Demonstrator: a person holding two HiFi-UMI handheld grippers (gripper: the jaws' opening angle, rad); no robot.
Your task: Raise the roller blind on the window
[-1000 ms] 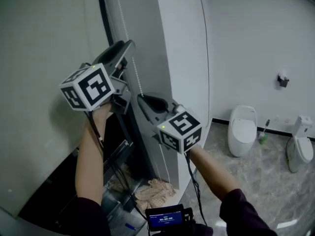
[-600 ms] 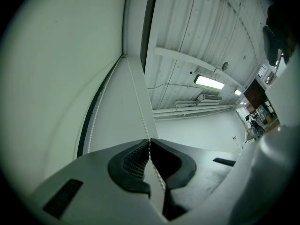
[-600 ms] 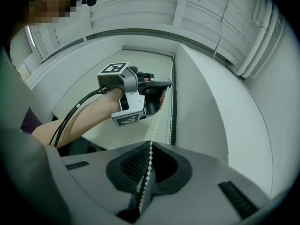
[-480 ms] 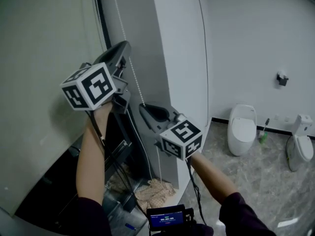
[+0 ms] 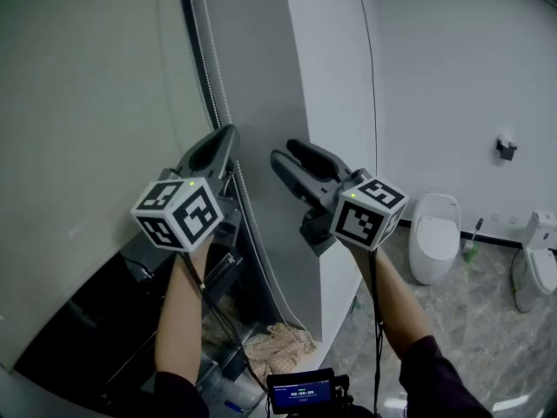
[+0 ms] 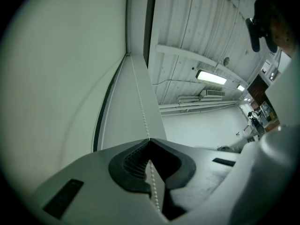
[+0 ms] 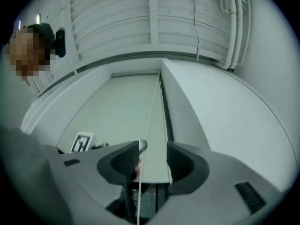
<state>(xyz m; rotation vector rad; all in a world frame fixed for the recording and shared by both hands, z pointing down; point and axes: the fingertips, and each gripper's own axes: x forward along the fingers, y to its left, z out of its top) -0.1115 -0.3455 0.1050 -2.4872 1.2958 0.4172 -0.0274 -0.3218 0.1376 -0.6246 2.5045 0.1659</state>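
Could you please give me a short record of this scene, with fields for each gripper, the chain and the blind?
left gripper: jaws just closing, now shut on the bead chain
right gripper: jaws just opened; chain runs between them, not pressed
roller blind: partly raised, dark opening below its lower edge
background: toilet at right

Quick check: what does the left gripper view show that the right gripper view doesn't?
Only the left gripper view: the left tool, jaws just closed on the bead chain, and a ceiling light. Only the right gripper view: the right tool, jaws just opened, the chain passing loose between them, plus the left tool's marker cube. Both: the blind and the chain.
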